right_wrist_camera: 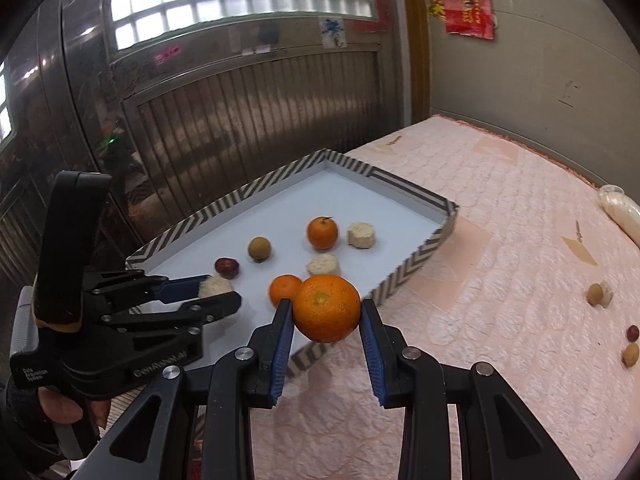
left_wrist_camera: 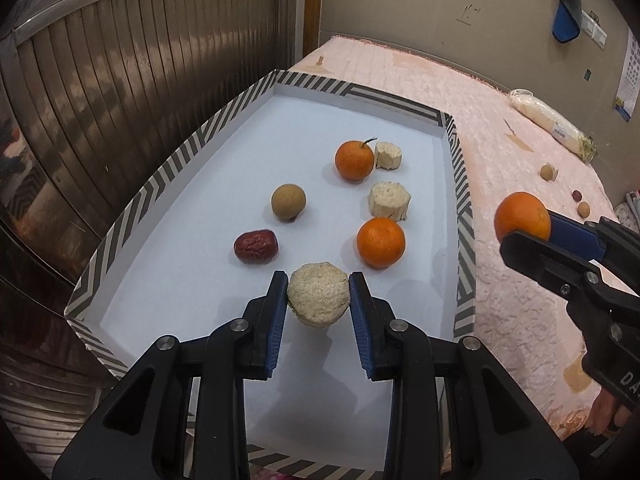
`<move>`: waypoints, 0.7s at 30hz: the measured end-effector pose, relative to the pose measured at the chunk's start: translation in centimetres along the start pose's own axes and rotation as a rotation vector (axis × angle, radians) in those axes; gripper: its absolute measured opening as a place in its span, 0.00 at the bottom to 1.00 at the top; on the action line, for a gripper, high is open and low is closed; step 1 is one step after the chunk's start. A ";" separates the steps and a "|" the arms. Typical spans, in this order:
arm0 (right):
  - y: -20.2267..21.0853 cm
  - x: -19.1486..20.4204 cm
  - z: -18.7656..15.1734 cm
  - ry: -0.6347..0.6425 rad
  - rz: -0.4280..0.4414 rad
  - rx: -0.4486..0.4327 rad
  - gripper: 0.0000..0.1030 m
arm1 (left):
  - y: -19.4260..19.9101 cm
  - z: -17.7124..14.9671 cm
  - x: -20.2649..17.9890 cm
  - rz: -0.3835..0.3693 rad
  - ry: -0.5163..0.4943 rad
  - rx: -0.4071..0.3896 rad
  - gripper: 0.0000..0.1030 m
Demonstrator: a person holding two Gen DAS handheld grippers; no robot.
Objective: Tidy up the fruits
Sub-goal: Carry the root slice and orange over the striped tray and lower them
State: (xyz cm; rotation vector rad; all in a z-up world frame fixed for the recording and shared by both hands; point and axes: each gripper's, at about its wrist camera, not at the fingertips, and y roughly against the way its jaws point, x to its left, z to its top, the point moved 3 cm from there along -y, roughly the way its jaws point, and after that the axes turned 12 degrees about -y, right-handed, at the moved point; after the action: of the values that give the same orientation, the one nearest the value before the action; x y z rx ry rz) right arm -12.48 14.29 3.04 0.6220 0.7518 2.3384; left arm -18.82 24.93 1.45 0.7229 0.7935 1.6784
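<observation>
Your left gripper (left_wrist_camera: 319, 294) clamps a pale chunk (left_wrist_camera: 319, 294) over the tray (left_wrist_camera: 464, 216), which already carries six pieces. Your right gripper (right_wrist_camera: 326, 309) pinches an orange (right_wrist_camera: 326, 309) beside the tray; a few small fruits (right_wrist_camera: 631, 344) lie well away from it on the bedcover (right_wrist_camera: 500, 280).

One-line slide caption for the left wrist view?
Left hand-held gripper holds a pale chunk over the striped tray of fruit.

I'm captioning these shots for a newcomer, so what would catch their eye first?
Probably the bright orange clamped in the right gripper, hanging above the near corner of the striped tray. Next, the pale spongy chunk pinched in the left gripper over the tray's white floor, where two more oranges, similar chunks, a red date and a brown longan already lie.
</observation>
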 end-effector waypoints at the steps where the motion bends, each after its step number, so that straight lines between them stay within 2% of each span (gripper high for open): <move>1: -0.2 0.3 0.0 0.006 0.005 0.004 0.31 | -0.1 -0.1 0.1 0.001 0.001 0.003 0.29; 21: -2.6 3.5 -1.3 0.087 0.063 0.086 0.31 | -1.2 -0.7 1.9 0.016 0.032 0.034 0.29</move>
State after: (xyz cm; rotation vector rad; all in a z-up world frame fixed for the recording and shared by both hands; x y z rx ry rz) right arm -14.71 17.87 1.27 0.5918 0.8877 2.4144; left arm -19.07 26.95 0.19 0.7289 0.8421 1.6980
